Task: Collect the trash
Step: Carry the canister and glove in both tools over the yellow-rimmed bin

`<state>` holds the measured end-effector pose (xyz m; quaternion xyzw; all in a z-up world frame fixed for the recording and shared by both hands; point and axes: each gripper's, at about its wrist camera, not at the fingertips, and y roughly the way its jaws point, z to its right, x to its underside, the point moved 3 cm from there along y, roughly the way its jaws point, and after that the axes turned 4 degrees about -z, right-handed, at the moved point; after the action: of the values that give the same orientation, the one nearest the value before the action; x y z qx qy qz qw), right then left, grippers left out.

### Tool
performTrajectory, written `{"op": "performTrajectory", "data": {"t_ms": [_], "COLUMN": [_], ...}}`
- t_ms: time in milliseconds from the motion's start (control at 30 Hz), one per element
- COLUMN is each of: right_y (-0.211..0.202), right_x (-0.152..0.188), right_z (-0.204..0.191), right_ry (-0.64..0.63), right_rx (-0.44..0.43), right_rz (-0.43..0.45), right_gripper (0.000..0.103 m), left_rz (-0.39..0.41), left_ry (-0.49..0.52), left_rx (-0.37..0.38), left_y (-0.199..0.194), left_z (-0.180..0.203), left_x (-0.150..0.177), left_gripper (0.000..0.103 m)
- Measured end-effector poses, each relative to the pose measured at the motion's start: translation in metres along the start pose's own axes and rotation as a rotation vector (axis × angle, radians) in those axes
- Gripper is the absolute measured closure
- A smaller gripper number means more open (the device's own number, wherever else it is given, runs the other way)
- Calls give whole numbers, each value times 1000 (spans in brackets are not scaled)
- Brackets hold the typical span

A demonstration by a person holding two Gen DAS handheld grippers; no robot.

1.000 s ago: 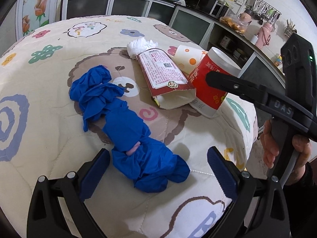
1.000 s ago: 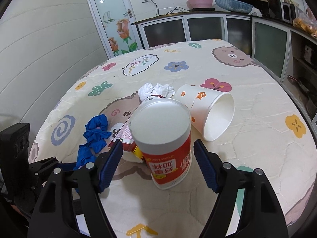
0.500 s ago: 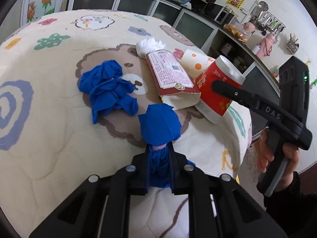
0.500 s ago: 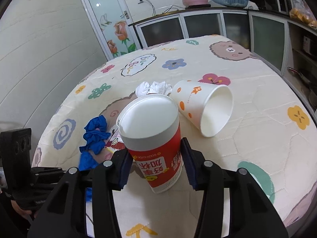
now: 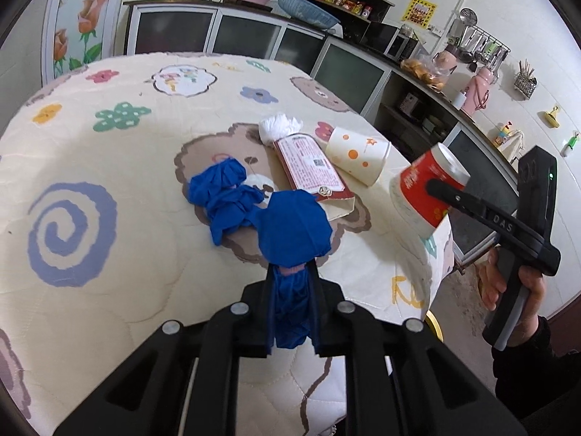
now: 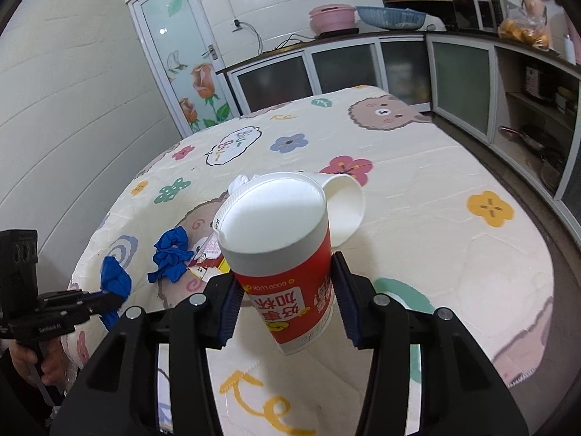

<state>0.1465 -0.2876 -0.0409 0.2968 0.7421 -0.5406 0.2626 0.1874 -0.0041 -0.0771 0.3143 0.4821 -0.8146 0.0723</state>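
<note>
- Left gripper (image 5: 292,303) fingers (image 5: 314,312) are pinching the blue glove (image 5: 290,232) at its bunched cuff, pads pressed nearly together; the loose end is ballooning above the tips at centre frame, clear of the desk (image 5: 109,327).
- Right gripper (image 6: 287,312) fingers (image 6: 345,301) are clamping the red lidded cup (image 6: 287,254) on its lower wall from both sides; the cup is sitting lifted and tilted at centre of the right view.
- Both sets of jaws have just been closing, each with its item between them.
- Glove is looking soft, limp and very light: any pinch on a thick fold is working, a thin edge is likely slipping out.
- Cup is looking like light, thin-walled paper with a snap lid; probably crushable, so gripping on the mid or lower wall, not the lid, seems best.
- Still lying on the desk at mid frame of the left view: second blue glove (image 5: 221,196), red flat packet (image 5: 312,170), dotted paper cup (image 5: 357,156) on its side, white tissue wad (image 5: 277,127).
- Packet is lying flat, so an edge grip is probably needed; tissue is soft and crumpled.
</note>
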Motion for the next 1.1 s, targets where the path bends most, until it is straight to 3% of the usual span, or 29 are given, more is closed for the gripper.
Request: {"op": "performTrajectory", "data": {"t_ms": [300,600,1100], "right_y": [-42,-99,-181], "right_x": [18,45,114], "right_z": [12,43,119], "right_ry": [28,93,252], "right_rx": [36,111,312], "right_rz": [38,93,136], "right_gripper": [59,59,58], "left_rz": [10,-21,-91], "left_ry": [75,184,485], "left_rx": [28,110,275], "left_y": [-16,-2,38], "left_z": [35,92,233], "left_x": [6,6,20], "left_gripper": [90,89,89]}}
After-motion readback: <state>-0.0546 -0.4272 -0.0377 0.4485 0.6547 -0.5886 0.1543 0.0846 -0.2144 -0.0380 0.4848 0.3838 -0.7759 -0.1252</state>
